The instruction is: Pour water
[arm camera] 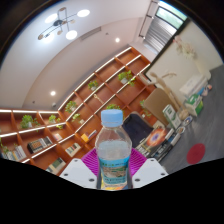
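Wooden shelving is seen on the left beyond the claw, its tiers running at a slant across the room, with green plants and small items set along them. Above it a white ceiling is seen, carrying round lights. At the centre, a clear plastic bottle is held upright in the claw, its pale blue cap at the top and a blue label around its lower half. The bottle is gripped from both sides: the magenta pads are pressed against its body at left and right, and the white fingers are seen just below them. The bottle is raised in the air, with no bench visible beneath it; the whole room behind it appears tilted. Whether water remains inside cannot be told with certainty, though the upper part looks clear. To the right of the bottle, further shelving and some furniture are seen well beyond the fingers, and a large window is seen high on the right, beside a pale wall. Details of the items on the right are too small to be made out.
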### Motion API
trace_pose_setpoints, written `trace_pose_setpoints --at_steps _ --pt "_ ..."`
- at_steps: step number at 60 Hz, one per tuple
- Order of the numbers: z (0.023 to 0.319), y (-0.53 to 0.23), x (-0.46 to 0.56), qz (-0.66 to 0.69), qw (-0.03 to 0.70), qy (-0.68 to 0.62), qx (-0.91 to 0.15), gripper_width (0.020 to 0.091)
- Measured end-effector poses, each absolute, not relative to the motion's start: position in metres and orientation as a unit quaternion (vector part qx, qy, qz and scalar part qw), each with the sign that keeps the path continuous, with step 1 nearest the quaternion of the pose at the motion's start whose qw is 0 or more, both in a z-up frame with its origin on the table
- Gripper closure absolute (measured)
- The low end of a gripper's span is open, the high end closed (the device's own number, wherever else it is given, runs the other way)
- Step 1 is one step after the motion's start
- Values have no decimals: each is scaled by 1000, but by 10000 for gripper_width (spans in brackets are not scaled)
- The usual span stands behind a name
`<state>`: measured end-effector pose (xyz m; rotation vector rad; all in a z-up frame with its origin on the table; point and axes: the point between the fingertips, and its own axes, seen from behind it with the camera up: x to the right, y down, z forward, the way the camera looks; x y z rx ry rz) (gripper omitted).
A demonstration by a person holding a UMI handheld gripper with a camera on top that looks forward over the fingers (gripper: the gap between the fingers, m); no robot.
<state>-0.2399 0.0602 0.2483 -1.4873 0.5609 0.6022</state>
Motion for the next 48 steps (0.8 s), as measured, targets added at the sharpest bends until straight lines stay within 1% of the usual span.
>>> trace_pose_setpoints --at_steps 3,4,8,14,15,20,21,26,28,35,45,46,48 --pt "257 56 -217 211 682 228 -662 757" --pt "250 63 -205 192 690 219 -663 757" --pt "248 61 -173 106 696 195 -682 758" --pt "221 65 -119 -29 679 158 -716 758" --pt "212 67 -110 -49 675 152 -720 758" --pt "189 66 -85 -116 646 122 -745 758" --pt "179 69 -76 -125 643 116 -747 757" --pt "159 68 -67 -137 627 109 -759 758" --pt "144 72 -59 -134 622 105 -764 758" --pt "110 73 -46 -126 605 106 -779 757" --pt "70 74 -49 -85 598 104 -790 758" --pt "64 72 -49 -81 594 103 -794 743" --pt "71 73 -49 -75 612 106 -780 755"
